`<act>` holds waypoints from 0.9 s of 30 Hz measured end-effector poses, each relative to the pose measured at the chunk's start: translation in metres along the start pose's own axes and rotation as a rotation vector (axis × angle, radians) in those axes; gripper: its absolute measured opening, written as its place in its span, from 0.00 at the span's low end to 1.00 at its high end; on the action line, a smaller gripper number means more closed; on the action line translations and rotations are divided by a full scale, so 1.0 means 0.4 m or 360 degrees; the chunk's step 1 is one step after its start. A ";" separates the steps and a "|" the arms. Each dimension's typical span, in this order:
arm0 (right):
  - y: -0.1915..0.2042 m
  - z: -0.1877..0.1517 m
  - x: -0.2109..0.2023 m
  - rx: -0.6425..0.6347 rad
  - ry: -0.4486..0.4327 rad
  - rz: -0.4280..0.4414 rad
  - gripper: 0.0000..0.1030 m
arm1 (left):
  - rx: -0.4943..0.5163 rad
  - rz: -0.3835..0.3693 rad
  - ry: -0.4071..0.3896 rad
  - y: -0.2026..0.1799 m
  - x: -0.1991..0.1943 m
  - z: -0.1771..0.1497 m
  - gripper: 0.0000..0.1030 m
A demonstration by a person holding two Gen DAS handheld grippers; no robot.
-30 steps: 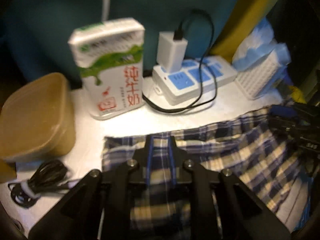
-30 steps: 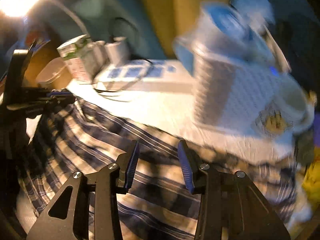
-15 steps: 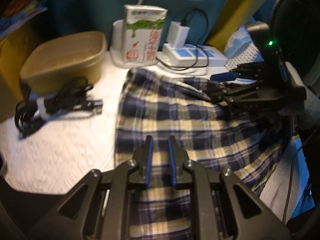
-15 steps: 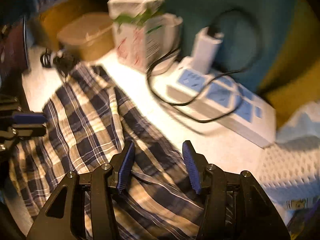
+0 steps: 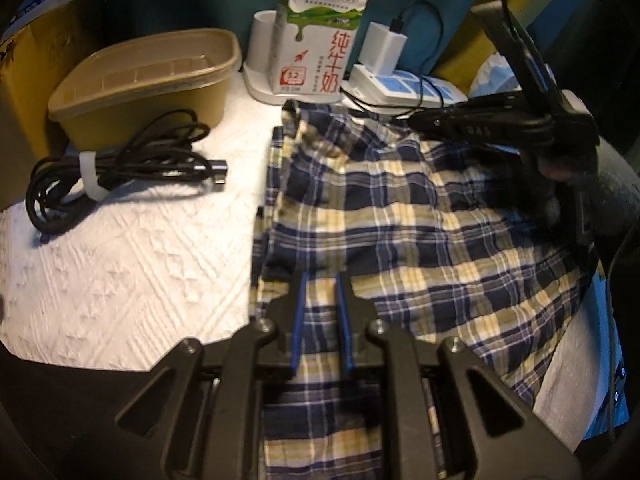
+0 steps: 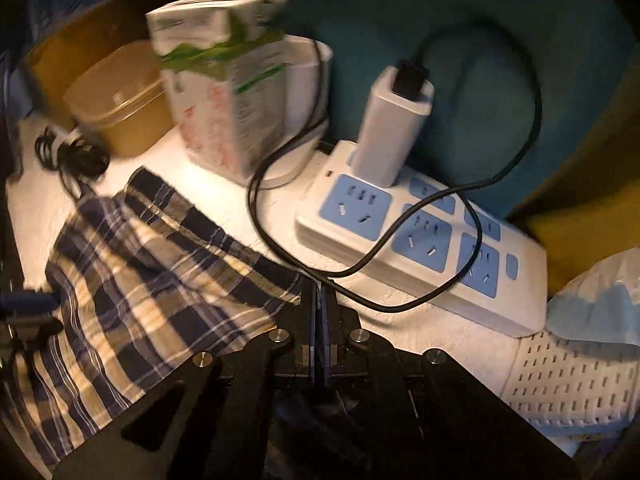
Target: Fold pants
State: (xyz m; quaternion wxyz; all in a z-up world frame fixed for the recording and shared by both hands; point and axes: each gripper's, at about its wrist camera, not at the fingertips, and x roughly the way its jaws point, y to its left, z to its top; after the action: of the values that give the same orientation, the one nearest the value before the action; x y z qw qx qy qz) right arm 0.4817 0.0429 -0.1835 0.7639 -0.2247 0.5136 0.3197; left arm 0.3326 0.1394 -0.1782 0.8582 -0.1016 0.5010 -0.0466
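Observation:
Blue, navy and cream plaid pants [image 5: 400,216] lie spread on a white textured cloth [image 5: 120,256]; they also show in the right wrist view [image 6: 132,276]. My left gripper [image 5: 320,280] sits low over the near part of the pants, its blue-padded fingers a narrow gap apart with plaid fabric between them. My right gripper [image 6: 318,284] is shut on the far edge of the pants, next to the power strip; it also shows from the side in the left wrist view [image 5: 416,124].
A milk carton [image 5: 316,40], a white power strip [image 6: 424,240] with charger and black cable, a tan plastic tub [image 5: 148,80] and a coiled black cable [image 5: 120,160] ring the pants. A white perforated basket [image 6: 568,384] stands at the right.
My right gripper moved to the pants' far edge and closed on it. My left gripper pulled back toward the near edge and stayed narrowly closed around fabric.

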 end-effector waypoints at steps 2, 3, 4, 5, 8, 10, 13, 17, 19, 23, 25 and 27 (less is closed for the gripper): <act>-0.012 -0.005 -0.020 0.0031 -0.0018 0.0028 0.05 | 0.0010 0.0006 0.0000 -0.006 -0.003 0.011 0.15; -0.020 -0.010 -0.038 0.0042 -0.0041 0.0032 0.13 | 0.0021 0.0016 -0.0015 -0.006 -0.007 0.022 0.15; -0.026 -0.015 -0.055 0.0050 -0.0068 0.0026 0.28 | 0.0032 0.0022 -0.0029 -0.005 -0.013 0.036 0.15; -0.036 -0.022 -0.079 0.0060 -0.0100 0.0025 0.37 | 0.0040 0.0024 -0.0041 -0.006 -0.016 0.051 0.15; -0.050 -0.056 -0.146 0.0036 -0.0135 0.0033 0.47 | 0.0086 0.0005 -0.0052 -0.020 -0.018 0.094 0.15; -0.053 -0.082 -0.169 -0.0007 -0.0124 0.0020 0.47 | 0.0117 -0.0018 -0.0053 -0.034 -0.004 0.124 0.15; -0.067 -0.121 -0.167 -0.0097 -0.0040 0.0017 0.47 | 0.0137 0.0005 -0.0032 -0.042 0.042 0.161 0.15; -0.072 -0.203 -0.142 -0.0215 0.0105 -0.0071 0.46 | 0.0130 0.0054 0.0044 -0.028 0.108 0.183 0.15; -0.075 -0.214 -0.129 -0.0266 0.0143 -0.0132 0.19 | 0.0136 0.0063 0.0049 -0.026 0.123 0.176 0.15; -0.104 -0.198 -0.087 -0.0278 0.0157 -0.0268 0.08 | 0.0135 0.0075 0.0044 -0.026 0.124 0.180 0.15; -0.137 -0.180 -0.104 -0.0181 0.0119 -0.0331 0.08 | 0.0105 0.0111 0.0037 -0.021 0.120 0.184 0.15; -0.161 -0.185 -0.163 -0.0108 0.0030 -0.0272 0.08 | 0.0076 0.0142 -0.0002 -0.019 0.099 0.183 0.15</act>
State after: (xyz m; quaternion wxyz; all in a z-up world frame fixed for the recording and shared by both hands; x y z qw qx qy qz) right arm 0.4630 -0.0684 -0.1495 0.7753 -0.2964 0.4887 0.2686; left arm 0.4159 0.1341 -0.1752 0.8619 -0.0587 0.5032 -0.0201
